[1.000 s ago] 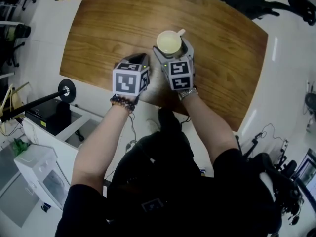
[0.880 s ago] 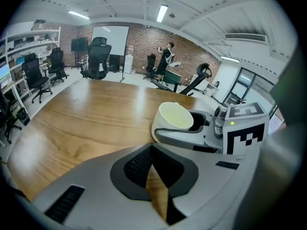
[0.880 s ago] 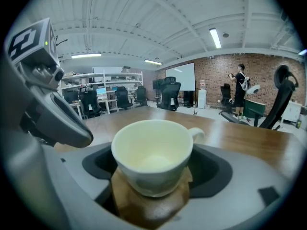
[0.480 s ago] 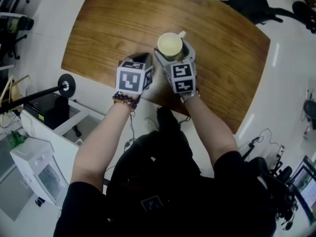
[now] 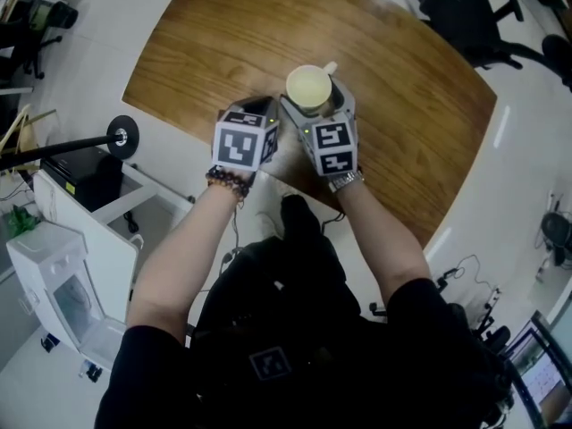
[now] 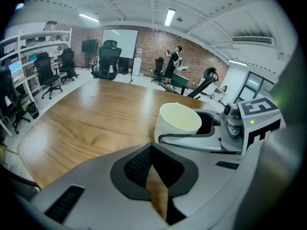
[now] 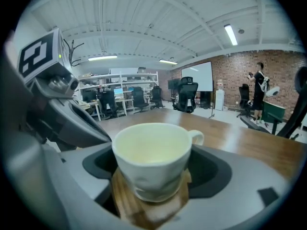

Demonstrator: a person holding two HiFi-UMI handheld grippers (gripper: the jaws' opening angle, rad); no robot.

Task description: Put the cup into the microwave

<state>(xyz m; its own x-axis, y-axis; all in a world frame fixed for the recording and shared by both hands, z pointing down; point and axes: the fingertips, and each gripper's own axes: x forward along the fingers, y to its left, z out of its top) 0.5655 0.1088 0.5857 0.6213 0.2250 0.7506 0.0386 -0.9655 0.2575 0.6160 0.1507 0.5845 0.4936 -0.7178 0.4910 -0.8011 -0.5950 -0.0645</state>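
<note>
Both hands had drifted slightly over the brown wooden table (image 5: 223, 34) — the right gripper (image 5: 315, 96) clamped round the cream ceramic cup (image 7: 152, 152) near the table's front edge, the left gripper (image 5: 257, 105) closed, empty — so the carry had likely just begun.

Open-plan office or lab: swivel chairs (image 6: 108, 61), monitor desks (image 7: 103, 104), whiteboard (image 6: 119, 42) (brick wall (image 6: 196, 56) behind).

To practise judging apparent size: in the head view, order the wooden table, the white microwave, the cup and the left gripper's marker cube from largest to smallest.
1. wooden table
2. white microwave
3. left gripper's marker cube and cup: about alike; the cube is nearer the camera, so unranked.
</note>
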